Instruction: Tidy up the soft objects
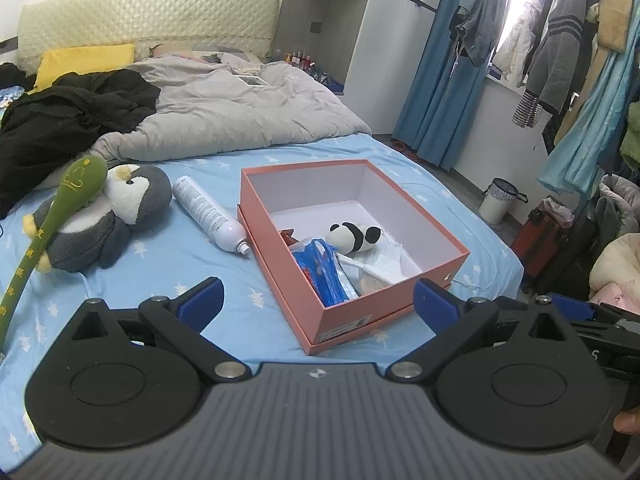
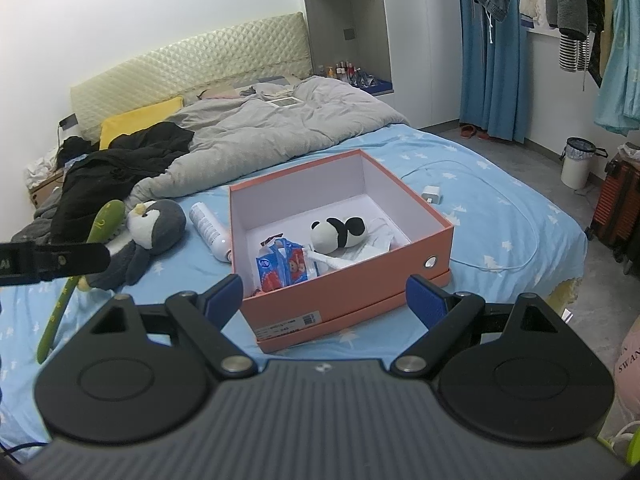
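An open pink box [image 1: 384,298] [image 2: 360,280] sits on the blue bed sheet. Inside lie a small panda plush [image 1: 354,236] [image 2: 336,232], a blue tissue pack [image 1: 326,276] [image 2: 282,266] and white items. A grey penguin plush [image 1: 108,216] [image 2: 154,232] lies left of the box, with a green plush stick [image 1: 48,224] [image 2: 80,264] across it. A white spray can [image 1: 210,214] [image 2: 208,228] lies between penguin and box. My left gripper [image 1: 318,300] is open and empty in front of the box. My right gripper [image 2: 324,294] is open and empty, at the box's near wall.
A grey duvet [image 1: 240,116] and black clothes [image 1: 60,120] cover the far bed. A white charger [image 2: 432,194] with its cable lies right of the box. A bin [image 2: 576,162], an orange suitcase [image 2: 618,208] and hanging clothes stand at the right.
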A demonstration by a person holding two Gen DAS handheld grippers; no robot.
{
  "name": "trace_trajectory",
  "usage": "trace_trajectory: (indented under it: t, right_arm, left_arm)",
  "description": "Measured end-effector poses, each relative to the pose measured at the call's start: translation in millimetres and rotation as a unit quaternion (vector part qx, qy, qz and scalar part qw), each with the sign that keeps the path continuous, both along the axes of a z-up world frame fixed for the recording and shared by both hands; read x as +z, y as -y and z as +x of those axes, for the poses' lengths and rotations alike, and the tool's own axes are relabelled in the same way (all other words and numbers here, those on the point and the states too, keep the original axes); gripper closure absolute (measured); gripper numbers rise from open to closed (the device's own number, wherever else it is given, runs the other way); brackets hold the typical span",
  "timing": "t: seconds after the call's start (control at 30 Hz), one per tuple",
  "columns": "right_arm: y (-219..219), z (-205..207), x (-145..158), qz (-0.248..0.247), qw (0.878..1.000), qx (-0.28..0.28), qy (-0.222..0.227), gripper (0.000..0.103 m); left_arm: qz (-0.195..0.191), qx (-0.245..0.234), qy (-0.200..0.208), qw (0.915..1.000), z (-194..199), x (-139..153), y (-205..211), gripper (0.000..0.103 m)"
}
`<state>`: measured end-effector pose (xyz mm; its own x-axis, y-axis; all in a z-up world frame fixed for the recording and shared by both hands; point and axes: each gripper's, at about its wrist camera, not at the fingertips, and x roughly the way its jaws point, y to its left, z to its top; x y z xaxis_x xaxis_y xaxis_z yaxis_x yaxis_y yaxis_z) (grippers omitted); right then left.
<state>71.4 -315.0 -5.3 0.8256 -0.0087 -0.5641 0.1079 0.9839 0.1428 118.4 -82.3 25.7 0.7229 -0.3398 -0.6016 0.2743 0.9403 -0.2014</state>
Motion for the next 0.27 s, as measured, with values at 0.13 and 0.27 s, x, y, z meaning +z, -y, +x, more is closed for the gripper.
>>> trace_trajectory:
  t: [0.13, 0.27]
  right_arm:
    - [0.1, 0.1, 0.0, 0.0, 1.0, 0.001, 0.0, 0.013]
    - [0.1, 0.0, -0.1, -0.001, 1.0, 0.0, 0.0, 0.013]
  left_arm:
    - [-0.002, -0.001, 0.0, 1.0, -0.1, 0.3, 0.8, 0.001]
    - [0.0, -0.004, 0.001, 1.0, -1.2, 0.5, 1.9, 0.001]
